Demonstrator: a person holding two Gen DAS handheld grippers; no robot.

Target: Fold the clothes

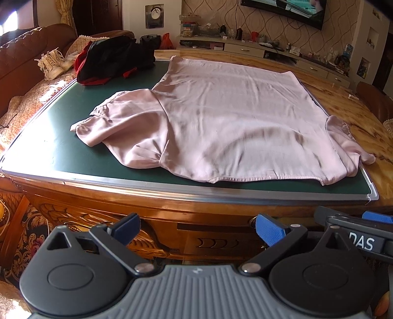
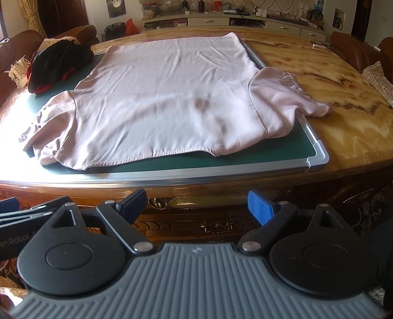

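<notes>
Pink blouse (image 1: 221, 117) is lying flat while you are holding both grippers spread and empty.
Its right sleeve (image 2: 289, 93) is overhanging the green board (image 2: 304, 137); satin is risking sliding as your left gripper (image 1: 196, 230) and right gripper (image 2: 196, 206) are pinching.

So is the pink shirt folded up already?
Not yet. The pink shirt lies spread flat on the green mat, both sleeves sticking out sideways, one sleeve hanging past the mat's edge.

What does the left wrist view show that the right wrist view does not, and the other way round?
Only the left wrist view shows the television on the wall and the pale shoes on the sofa. Only the right wrist view shows the wide bare marble tabletop right of the board. Both show the pink shirt spread on the green board, the dark clothes pile, and open grippers, left gripper and right gripper.
</notes>
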